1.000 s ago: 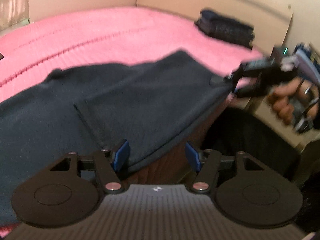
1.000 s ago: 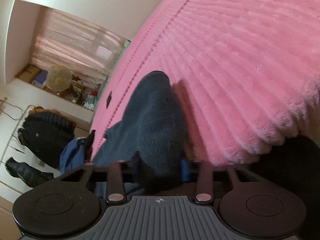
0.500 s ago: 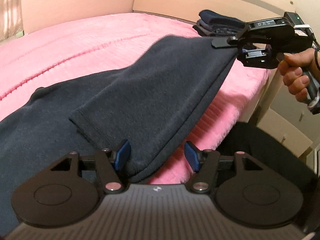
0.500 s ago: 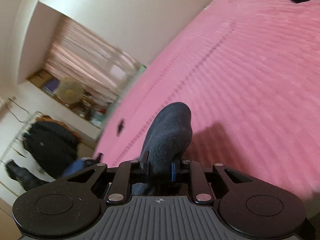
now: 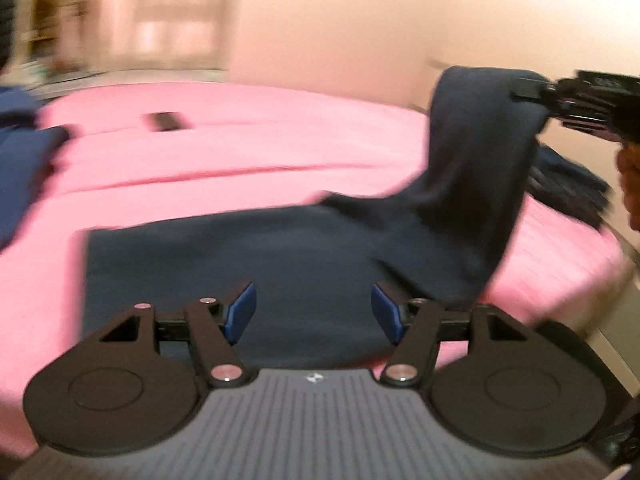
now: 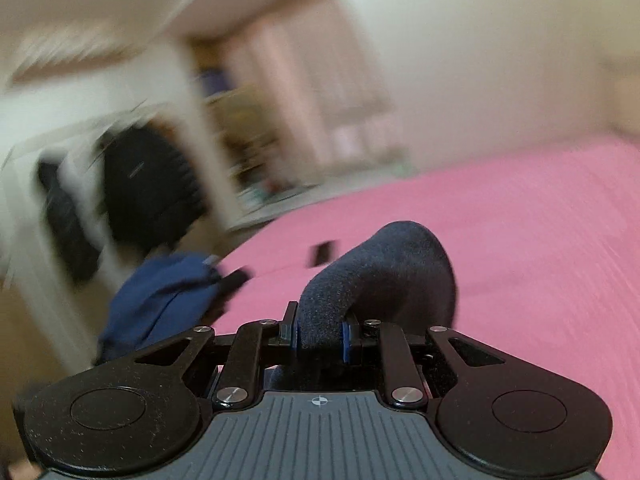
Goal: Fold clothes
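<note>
A dark navy garment lies spread on the pink bed. Its right part is pulled up into a standing flap. My right gripper holds the flap's top edge at the upper right, with a hand behind it. In the right wrist view the right gripper is shut on a thick fold of the garment. My left gripper hovers just above the flat part near the bed's front edge. Its jaws are opening and the blue pads press on nothing.
A pile of folded dark clothes lies at the bed's right side behind the raised flap. A blue garment lies at the left edge. A small dark object rests on the bed. Dark jackets hang beyond the bed.
My right gripper has risen and rolled, lifting the garment's edge into an upright flap. My left gripper has swung left, so the fold edge no longer lies between its pads.
</note>
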A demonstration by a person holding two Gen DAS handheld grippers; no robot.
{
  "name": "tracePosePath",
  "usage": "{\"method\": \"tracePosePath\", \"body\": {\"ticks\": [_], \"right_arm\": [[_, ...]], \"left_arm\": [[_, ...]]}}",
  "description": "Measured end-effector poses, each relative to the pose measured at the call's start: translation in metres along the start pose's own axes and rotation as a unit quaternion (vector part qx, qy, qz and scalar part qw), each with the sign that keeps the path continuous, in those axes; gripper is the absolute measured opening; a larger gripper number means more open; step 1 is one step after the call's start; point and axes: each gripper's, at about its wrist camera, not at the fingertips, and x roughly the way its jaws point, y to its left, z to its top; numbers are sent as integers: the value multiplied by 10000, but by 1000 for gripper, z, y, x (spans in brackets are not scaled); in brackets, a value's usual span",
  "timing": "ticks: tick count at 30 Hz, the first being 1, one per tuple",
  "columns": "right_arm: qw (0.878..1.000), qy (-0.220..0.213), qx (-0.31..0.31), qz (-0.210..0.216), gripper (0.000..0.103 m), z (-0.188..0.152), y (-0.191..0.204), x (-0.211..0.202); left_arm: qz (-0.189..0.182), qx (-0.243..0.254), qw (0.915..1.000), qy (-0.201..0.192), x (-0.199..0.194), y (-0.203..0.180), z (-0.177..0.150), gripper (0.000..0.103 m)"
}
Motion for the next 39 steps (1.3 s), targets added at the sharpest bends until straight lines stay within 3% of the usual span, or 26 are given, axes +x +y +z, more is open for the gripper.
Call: {"method": "tracePosePath", "body": {"ticks": [3,6,11,14,17,23,25,27,28,29,31,34,39], "right_arm": [[9951,210,-851,464,17,-7,70,46],[9842,487,-1473,851,17,-37,124,91],[9532,1318,-2381,1315,18,-114,193,172],[9335,1792,-2769,1408,18,-152,215,215],[9233,1978,-3001,1351,19,-178,228,234],[9253,1937,-3000,1275,20,-177,244,255],[9148,2135,-3160,1329,22,-185,247,265],[9083,2113,-3264,1547,45,-187,246,253],[9056,2088,-3274,1704,67,-188,245,245],[9043,2062,-3229,1883,77,-189,243,238],[9051,1972,-3119,2113,77,-186,239,226],[9165,1789,-2851,2161,77,-171,216,207],[9557,1567,-1906,1605,77,-136,142,175]], "left_arm": [[457,-486,9976,-191,-35,43,-11,61],[825,-813,9928,-300,-66,75,-24,61],[1196,-1188,9852,-306,-102,111,-43,62],[1293,-1343,9820,-287,-119,128,-52,62],[1314,-1437,9805,-254,-125,134,-56,62],[1207,-1291,9842,-141,-107,132,-46,62],[1184,-1225,9852,-165,-105,129,-41,62],[1189,-1216,9852,-223,-106,126,-38,62],[1193,-1217,9850,-253,-107,125,-36,62],[1184,-1224,9850,-270,-106,124,-35,62],[1144,-1248,9852,-281,-105,123,-32,63],[1032,-1257,9862,-295,-97,123,-24,63],[418,-1417,9887,-243,-69,129,0,63]]}}
